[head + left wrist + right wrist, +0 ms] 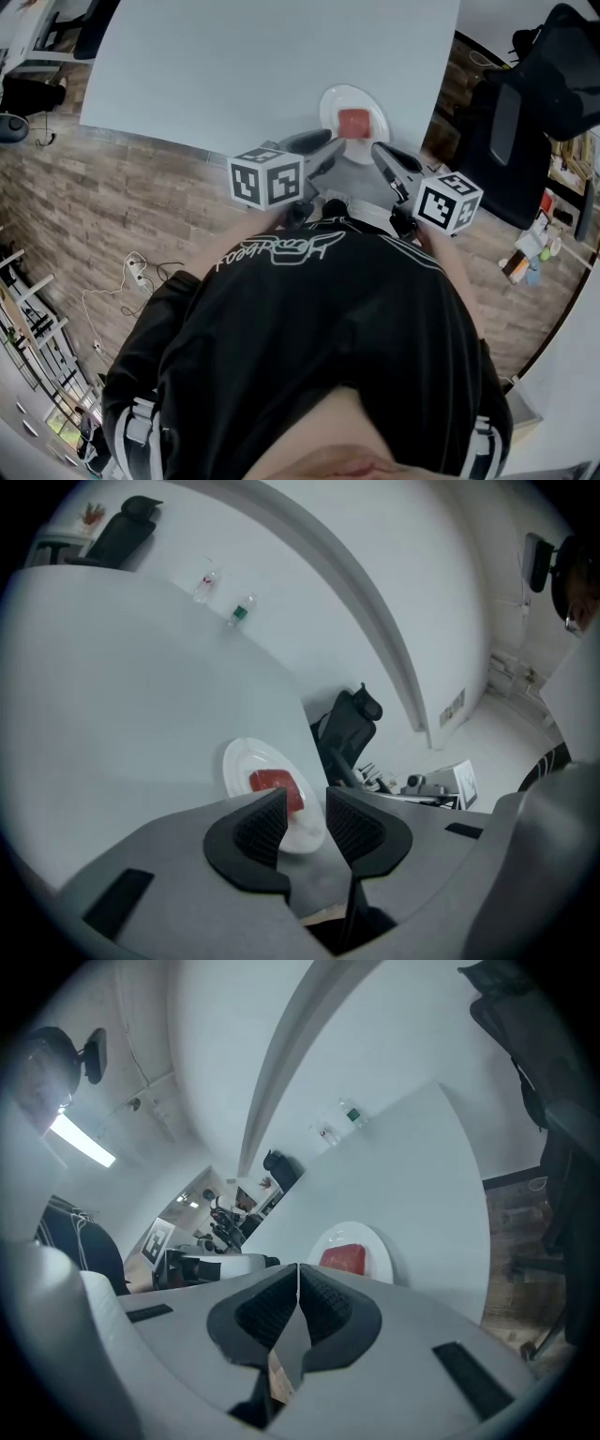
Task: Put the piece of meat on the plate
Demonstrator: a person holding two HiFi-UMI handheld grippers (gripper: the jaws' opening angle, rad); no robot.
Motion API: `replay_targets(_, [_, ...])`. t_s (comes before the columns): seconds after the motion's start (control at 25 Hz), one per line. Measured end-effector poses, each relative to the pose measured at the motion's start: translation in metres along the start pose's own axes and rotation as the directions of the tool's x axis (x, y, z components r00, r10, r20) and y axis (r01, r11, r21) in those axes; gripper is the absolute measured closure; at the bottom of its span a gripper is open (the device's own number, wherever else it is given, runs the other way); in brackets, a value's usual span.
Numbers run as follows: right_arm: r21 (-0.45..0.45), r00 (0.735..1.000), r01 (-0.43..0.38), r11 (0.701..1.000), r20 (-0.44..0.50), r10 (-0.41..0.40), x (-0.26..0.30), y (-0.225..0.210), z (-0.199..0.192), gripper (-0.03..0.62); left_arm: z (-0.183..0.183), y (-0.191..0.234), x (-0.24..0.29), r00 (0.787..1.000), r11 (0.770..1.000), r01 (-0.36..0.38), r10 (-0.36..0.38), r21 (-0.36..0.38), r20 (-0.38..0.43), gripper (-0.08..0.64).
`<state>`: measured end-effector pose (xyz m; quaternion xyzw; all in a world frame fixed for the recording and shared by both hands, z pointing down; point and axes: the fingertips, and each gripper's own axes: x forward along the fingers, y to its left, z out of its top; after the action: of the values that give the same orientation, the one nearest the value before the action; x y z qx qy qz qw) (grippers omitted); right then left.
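A red piece of meat (353,122) lies on a white plate (375,111) near the white table's near edge. It lies flat on the plate in the left gripper view, meat (275,781) on plate (242,759), and in the right gripper view, meat (344,1258) on plate (375,1241). My left gripper (334,148) is held just short of the plate. Its jaws stand apart with nothing between them (307,808). My right gripper (378,151) hangs beside it on the right, jaws shut and empty (298,1277). Neither touches the meat.
The white table (234,66) stretches away beyond the plate. Two small bottles (241,611) stand at its far side. A black office chair (525,103) is to the right of the table. Cables (131,272) lie on the wooden floor at the left.
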<state>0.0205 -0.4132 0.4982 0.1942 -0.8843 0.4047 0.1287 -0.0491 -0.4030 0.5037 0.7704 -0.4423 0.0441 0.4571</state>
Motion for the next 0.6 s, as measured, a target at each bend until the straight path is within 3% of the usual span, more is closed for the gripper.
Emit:
replay_targets(0.24, [-0.019,1.000,-0.007,1.000,0.003,0.007,0.003,0.034,-0.010,0.580,-0.006,-0.017,-0.036,0.994,0.992,0.107,-0.105,-0.063,0.036,0.538])
replay_targets(0.6, [-0.080,0.998,-0.035,0.996,0.046,0.039,-0.002,0.103,-0.030,0.580,-0.021,-0.045,-0.099,0.977,0.980,0.201,-0.200,0.002,0.077,0.551])
